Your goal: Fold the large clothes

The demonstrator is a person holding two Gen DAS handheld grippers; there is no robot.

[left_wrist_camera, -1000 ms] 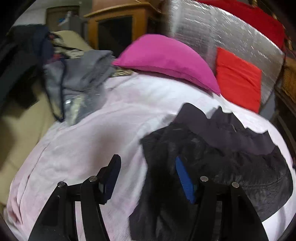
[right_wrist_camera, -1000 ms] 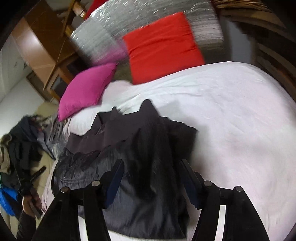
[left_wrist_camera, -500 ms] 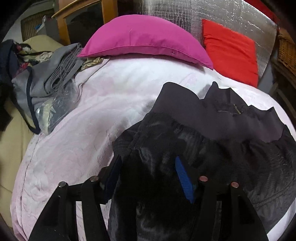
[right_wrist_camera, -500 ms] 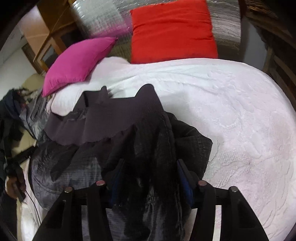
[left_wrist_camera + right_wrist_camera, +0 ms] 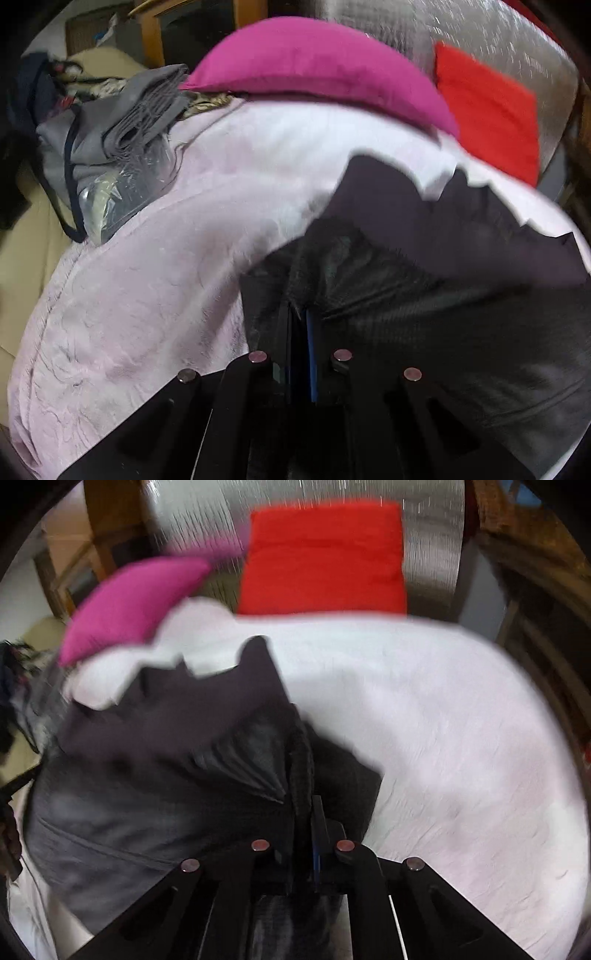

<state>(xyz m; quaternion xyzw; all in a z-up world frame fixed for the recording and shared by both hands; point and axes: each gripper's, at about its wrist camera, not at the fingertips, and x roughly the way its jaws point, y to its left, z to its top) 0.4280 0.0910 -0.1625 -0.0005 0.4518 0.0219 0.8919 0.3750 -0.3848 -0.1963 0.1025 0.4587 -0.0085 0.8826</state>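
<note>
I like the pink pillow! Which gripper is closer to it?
Left, probably. The left gripper pinches the dark jacket on the side below the pink pillow; the right gripper pinches its other side, nearer the red cushion.

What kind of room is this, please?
Most likely a bedroom: a bed with a pale pink bedspread, a magenta pillow and a red cushion at its head, and clothes heaped beside it.
</note>
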